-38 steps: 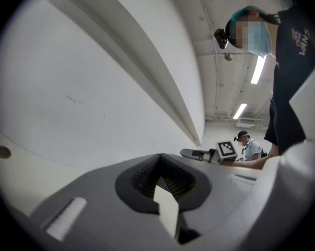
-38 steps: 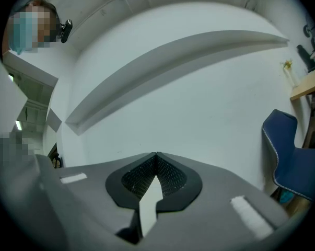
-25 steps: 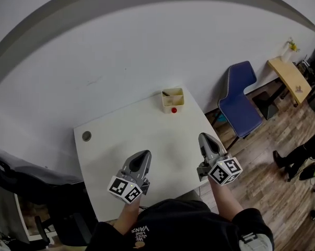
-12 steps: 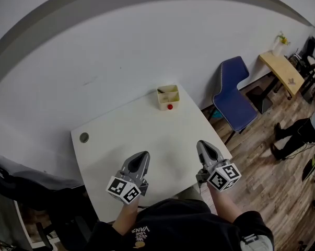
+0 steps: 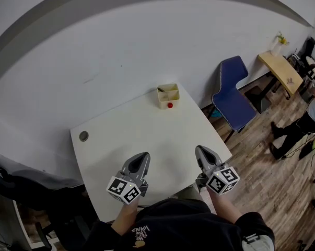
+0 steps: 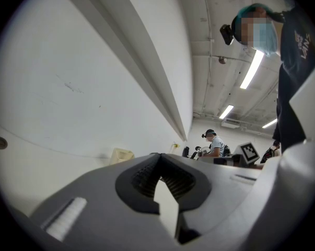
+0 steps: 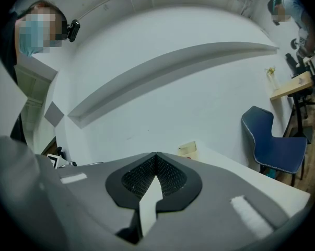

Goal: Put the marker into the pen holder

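A cream pen holder (image 5: 167, 95) stands at the far edge of the white table (image 5: 147, 140), against the wall. A small red marker (image 5: 170, 105) lies or stands right in front of it. The holder also shows far off in the left gripper view (image 6: 122, 155) and the right gripper view (image 7: 188, 150). My left gripper (image 5: 141, 159) hovers over the near left part of the table, jaws shut and empty. My right gripper (image 5: 203, 153) hangs near the table's right front corner, also shut with nothing in it. Both are far from the marker.
A round grey grommet (image 5: 83, 136) sits in the table's left side. A blue chair (image 5: 233, 98) stands to the right of the table, a wooden desk (image 5: 280, 73) beyond it. People stand at the far right on the wood floor. A dark chair (image 5: 21, 187) is at the left.
The head view has shifted a little, so the table and holder sit slightly more to the left. Both grippers stay near the table's front edge, shut.
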### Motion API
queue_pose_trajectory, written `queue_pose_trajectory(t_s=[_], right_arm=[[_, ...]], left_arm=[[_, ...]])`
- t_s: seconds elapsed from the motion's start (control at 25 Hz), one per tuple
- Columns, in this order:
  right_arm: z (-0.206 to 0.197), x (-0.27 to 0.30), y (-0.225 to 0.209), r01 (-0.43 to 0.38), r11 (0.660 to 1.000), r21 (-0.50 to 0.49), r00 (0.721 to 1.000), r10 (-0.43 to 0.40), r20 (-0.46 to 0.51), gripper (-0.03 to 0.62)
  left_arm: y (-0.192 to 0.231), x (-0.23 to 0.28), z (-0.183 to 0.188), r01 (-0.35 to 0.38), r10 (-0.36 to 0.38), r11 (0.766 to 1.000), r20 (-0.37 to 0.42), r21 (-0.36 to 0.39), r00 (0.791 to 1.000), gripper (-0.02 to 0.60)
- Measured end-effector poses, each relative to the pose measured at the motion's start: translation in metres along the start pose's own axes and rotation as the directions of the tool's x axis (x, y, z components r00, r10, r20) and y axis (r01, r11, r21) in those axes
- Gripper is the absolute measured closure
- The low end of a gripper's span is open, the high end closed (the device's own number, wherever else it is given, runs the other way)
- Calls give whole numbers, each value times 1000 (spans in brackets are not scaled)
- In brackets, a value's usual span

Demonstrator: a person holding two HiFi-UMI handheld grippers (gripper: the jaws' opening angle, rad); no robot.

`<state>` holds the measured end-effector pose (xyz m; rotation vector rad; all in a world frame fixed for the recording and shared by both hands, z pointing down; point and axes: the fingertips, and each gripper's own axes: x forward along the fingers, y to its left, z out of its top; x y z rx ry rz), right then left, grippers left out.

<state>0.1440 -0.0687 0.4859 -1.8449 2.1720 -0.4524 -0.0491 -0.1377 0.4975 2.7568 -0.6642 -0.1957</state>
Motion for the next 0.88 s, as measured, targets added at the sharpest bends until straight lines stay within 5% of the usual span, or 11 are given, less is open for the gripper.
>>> queue_pose_trajectory(t_s=[0.88], right_arm=[[-6, 9, -3, 11, 1000, -2, 1000, -11, -29, 592]], left_arm=[[8, 2, -7, -1, 0, 999, -7, -44, 1000, 540]])
